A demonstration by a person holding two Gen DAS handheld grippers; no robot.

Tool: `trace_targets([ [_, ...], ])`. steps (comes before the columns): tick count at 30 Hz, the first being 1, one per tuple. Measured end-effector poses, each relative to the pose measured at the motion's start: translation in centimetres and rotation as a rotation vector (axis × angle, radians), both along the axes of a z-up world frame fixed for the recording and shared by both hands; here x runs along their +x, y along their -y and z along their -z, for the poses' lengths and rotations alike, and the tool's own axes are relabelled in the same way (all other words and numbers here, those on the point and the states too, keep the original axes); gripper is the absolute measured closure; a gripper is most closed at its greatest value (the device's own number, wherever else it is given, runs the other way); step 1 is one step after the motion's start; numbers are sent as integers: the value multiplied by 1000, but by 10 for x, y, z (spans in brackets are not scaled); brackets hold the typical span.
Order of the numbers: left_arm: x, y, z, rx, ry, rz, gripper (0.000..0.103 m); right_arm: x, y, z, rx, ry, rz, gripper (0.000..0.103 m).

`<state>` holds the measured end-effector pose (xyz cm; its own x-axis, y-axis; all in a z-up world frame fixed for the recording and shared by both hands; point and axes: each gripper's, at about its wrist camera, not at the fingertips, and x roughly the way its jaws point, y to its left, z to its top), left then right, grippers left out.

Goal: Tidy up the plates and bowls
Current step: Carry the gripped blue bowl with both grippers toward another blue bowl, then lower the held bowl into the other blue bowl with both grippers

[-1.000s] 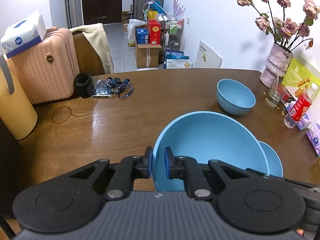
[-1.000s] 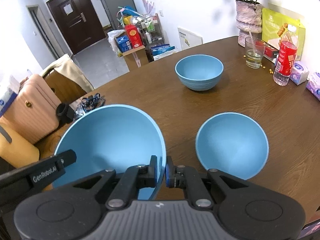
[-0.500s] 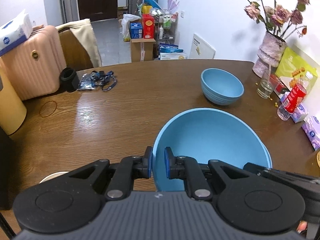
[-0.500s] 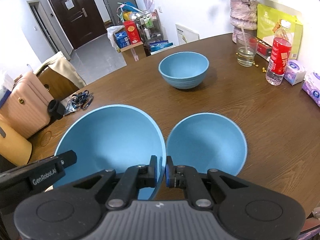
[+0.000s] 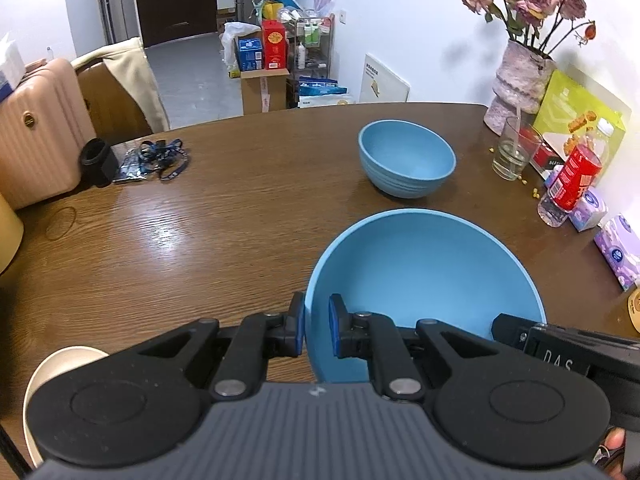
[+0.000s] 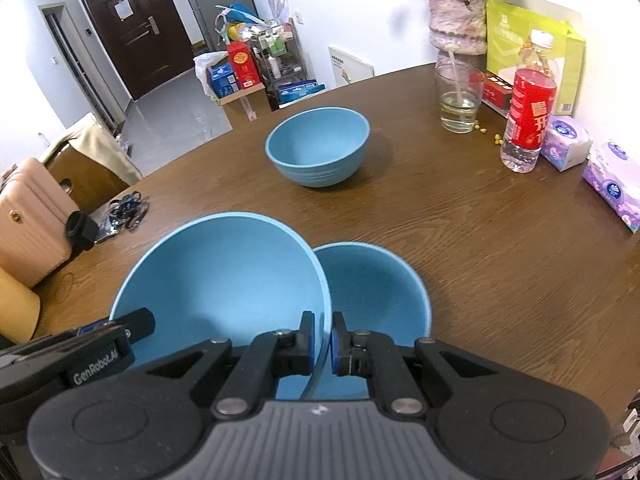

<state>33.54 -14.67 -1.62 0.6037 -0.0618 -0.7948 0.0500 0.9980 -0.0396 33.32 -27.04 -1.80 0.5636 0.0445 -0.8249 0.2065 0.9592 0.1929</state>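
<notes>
Since the earlier frames, the large blue bowl (image 6: 224,280) has been carried sideways across the wooden table (image 6: 500,248), so that its right rim now overlaps the smaller blue bowl (image 6: 372,284) resting on the table; a second ago a clear gap was seen between the two. The large bowl is held at two points on its rim: the left gripper (image 5: 317,330) is pinched on the near left edge, and the right gripper (image 6: 322,340) is pinched on the near right edge, with the thin wall clamped between the blue pads (image 6: 335,340) in each case. In the left wrist view the smaller bowl is hidden behind the carried one. A third, ribbed blue bowl (image 5: 406,158) is observed farther back on the table, well apart from the other two. Near the table's right edge a drinking glass (image 6: 458,98), a red-labelled bottle (image 6: 530,108) and tissue packs (image 6: 612,182) are noted. A cream-coloured dish rim (image 5: 34,384) is seen at the lower left of the left wrist view.
</notes>
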Motion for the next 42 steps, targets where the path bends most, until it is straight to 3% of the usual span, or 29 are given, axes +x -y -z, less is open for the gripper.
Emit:
trace_targets([
  [22,23,57,35,63,-36,58,90,25,50,25,-48,-20,-33,96],
  [42,18,84,69,194,-11,114,90,32,49,55,-179,-11,-178,95],
])
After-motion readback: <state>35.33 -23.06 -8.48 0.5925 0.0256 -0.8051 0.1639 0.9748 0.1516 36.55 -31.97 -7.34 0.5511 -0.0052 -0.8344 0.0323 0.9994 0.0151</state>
